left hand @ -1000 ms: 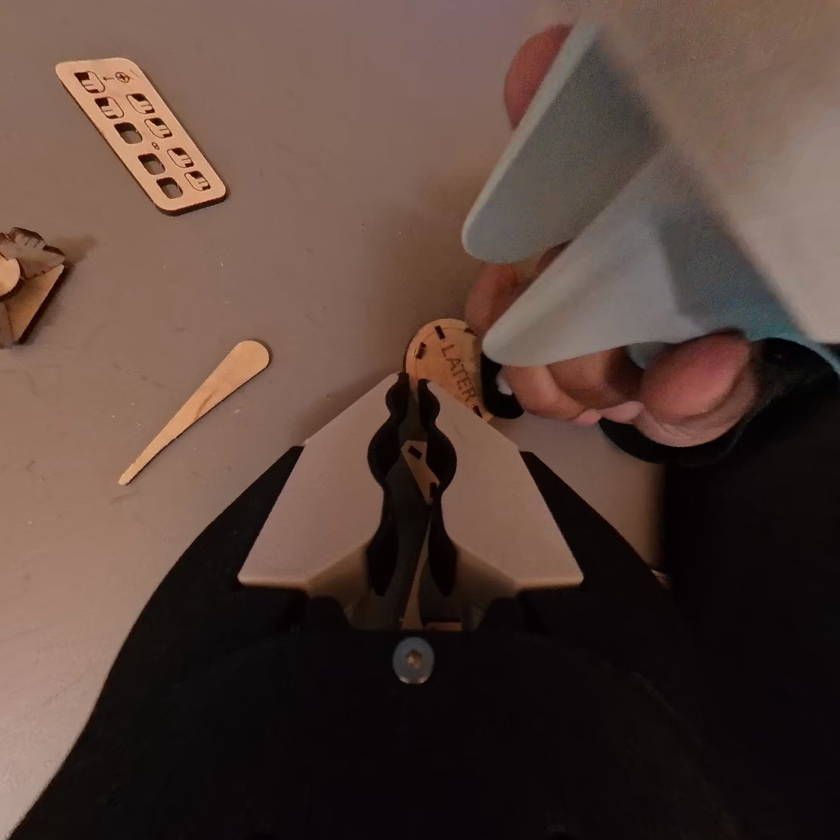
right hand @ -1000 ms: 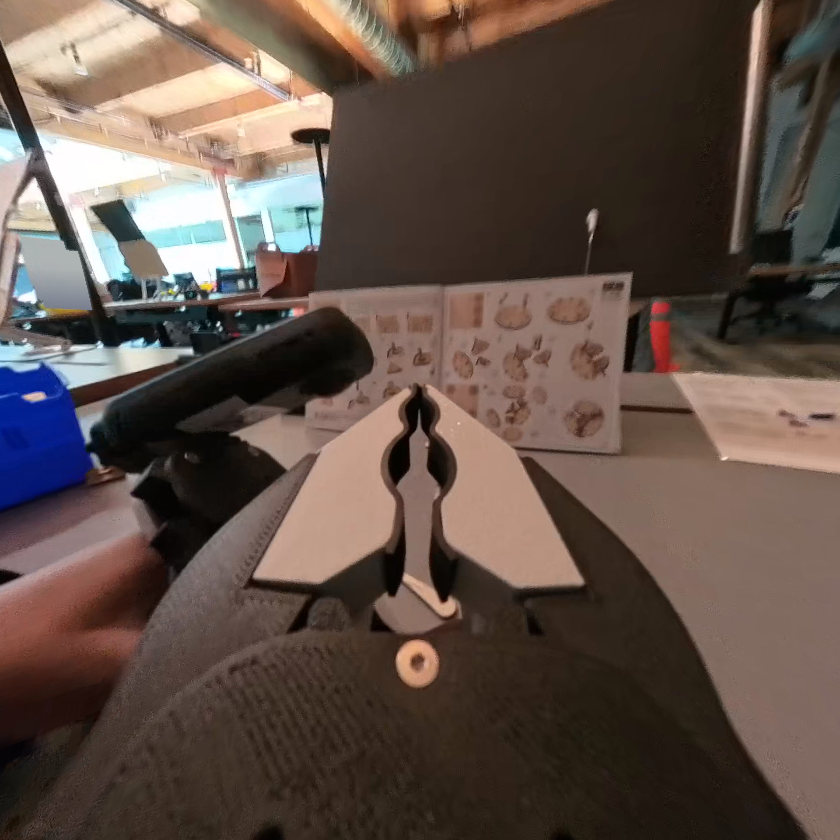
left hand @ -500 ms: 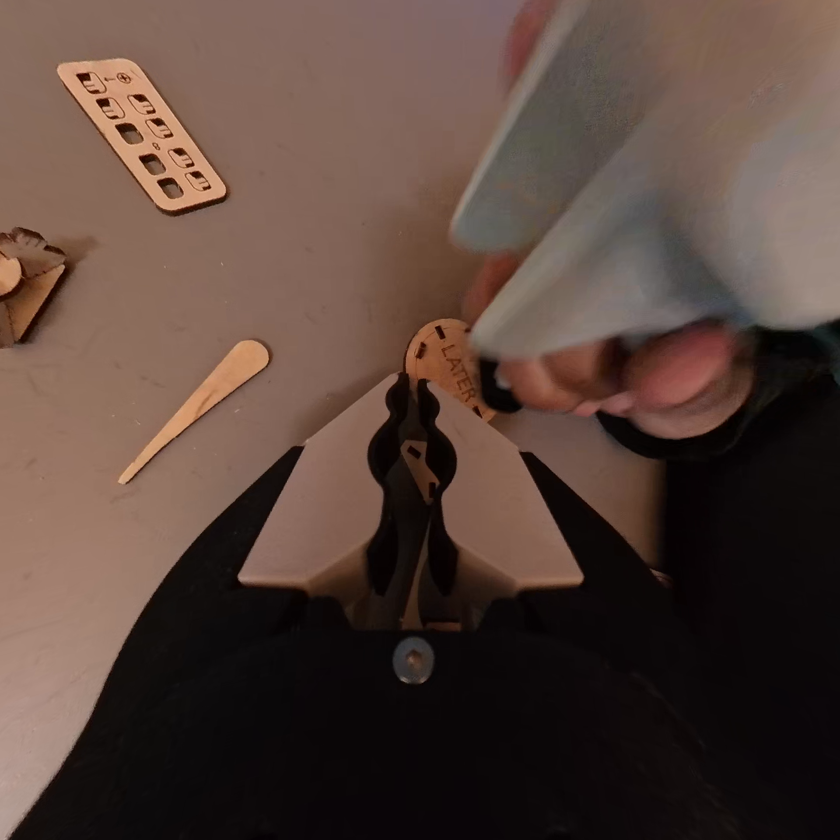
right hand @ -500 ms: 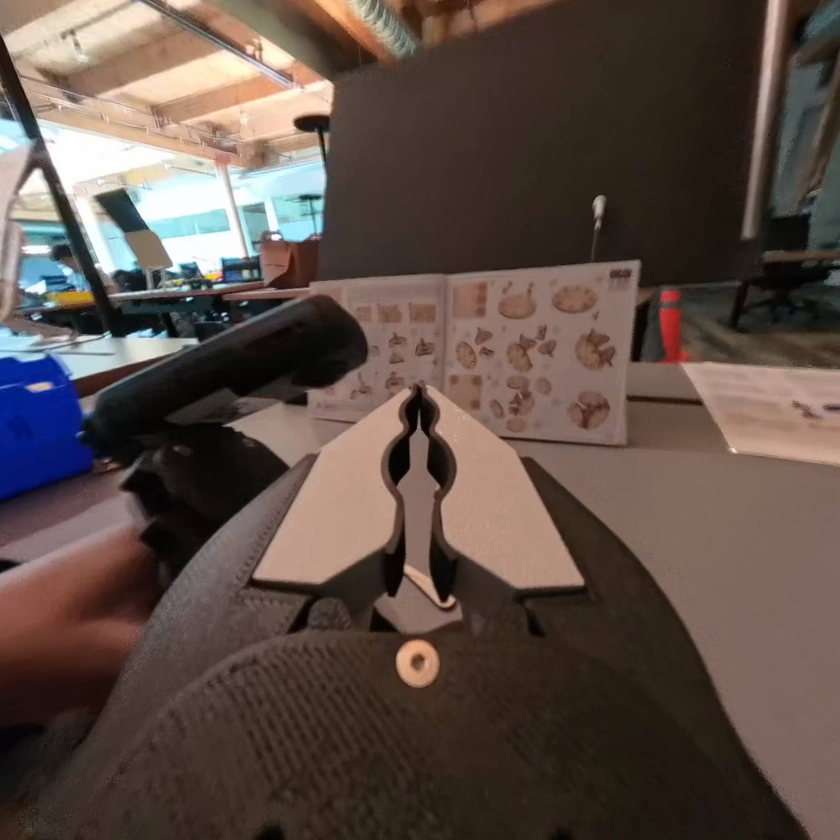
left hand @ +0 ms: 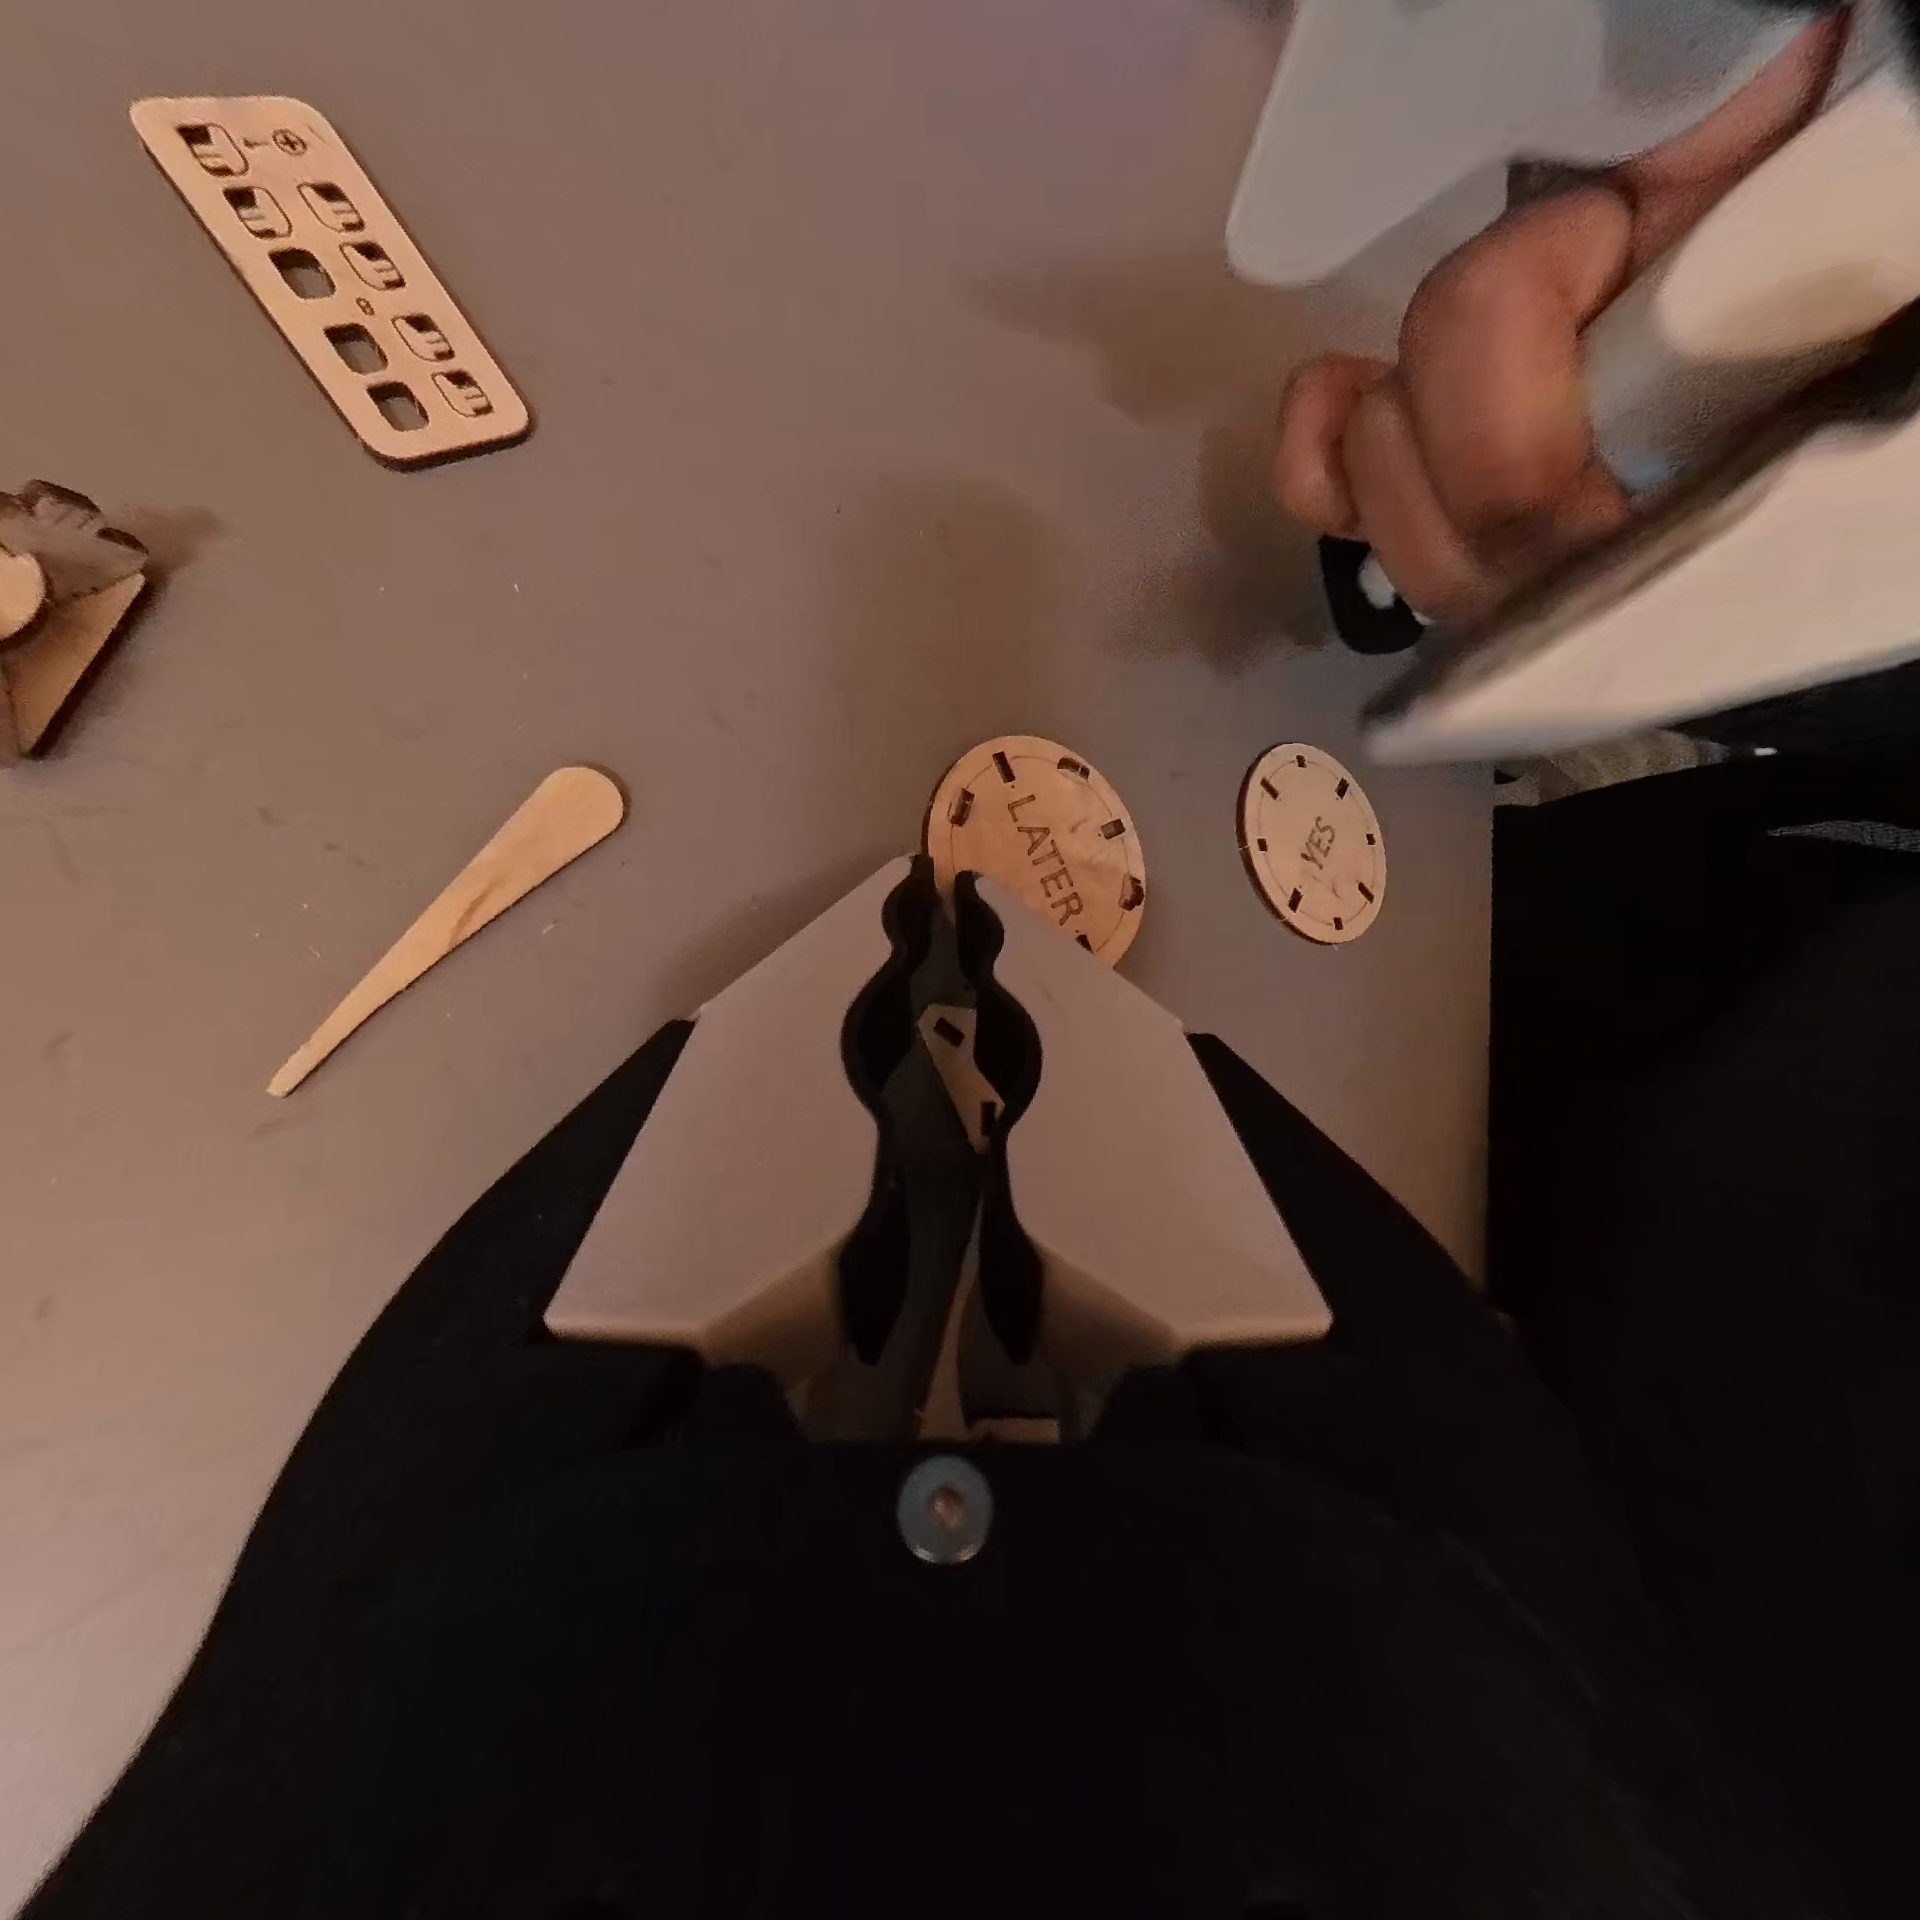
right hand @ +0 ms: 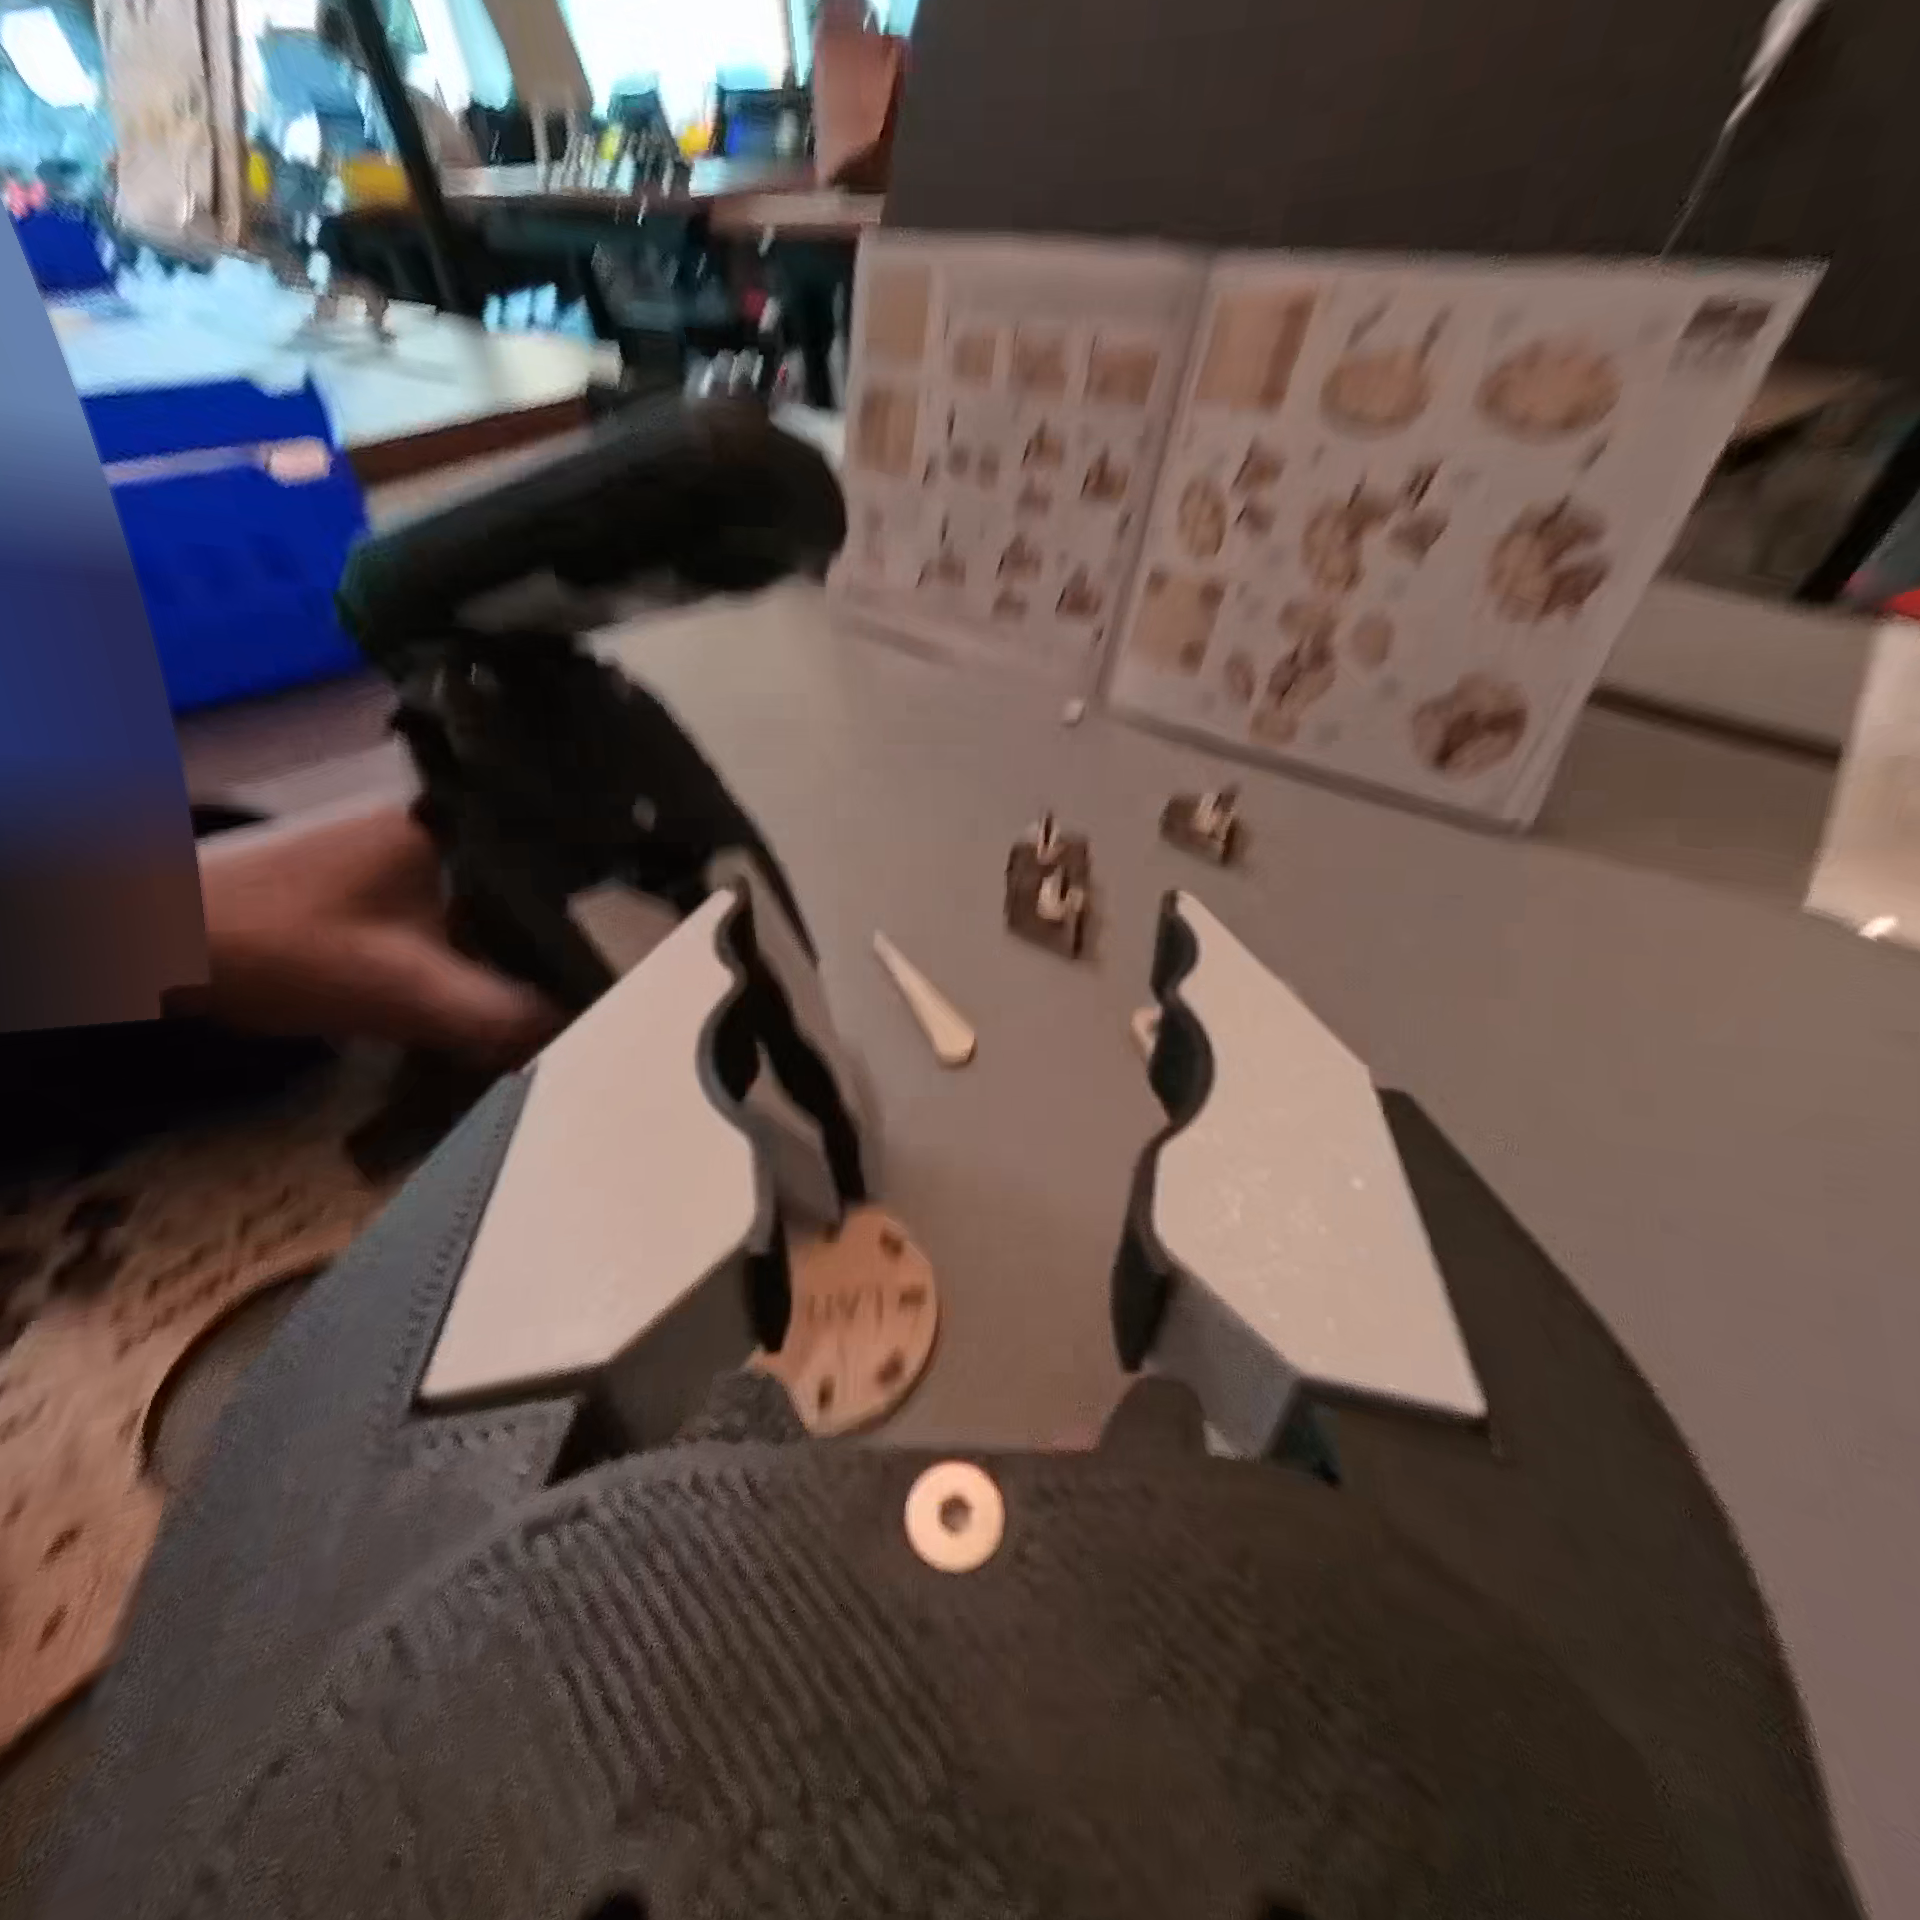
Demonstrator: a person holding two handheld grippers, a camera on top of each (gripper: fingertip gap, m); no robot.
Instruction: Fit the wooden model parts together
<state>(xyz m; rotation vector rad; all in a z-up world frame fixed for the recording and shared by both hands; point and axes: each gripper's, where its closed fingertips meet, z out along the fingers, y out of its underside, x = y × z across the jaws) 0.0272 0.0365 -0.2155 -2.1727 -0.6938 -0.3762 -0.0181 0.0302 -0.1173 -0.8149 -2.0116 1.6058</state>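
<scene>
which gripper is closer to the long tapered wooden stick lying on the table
Left. The left gripper, jaws nearly closed on a thin flat wooden piece, sits just beside the tapered wooden stick. The right gripper, open, is farther off beyond the two wooden discs.

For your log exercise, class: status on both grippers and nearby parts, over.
Left gripper shut on thin slotted piece, tips at wooden disc. Right gripper open, holding nothing. Second disc, wooden stick lie alongside.

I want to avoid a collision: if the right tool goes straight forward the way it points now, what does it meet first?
Probably the tapered wooden stick on the grey table, lying ahead between the open right tool's fingers; the small dark wooden assembly stands just beyond. Blur makes depth uncertain.
</scene>
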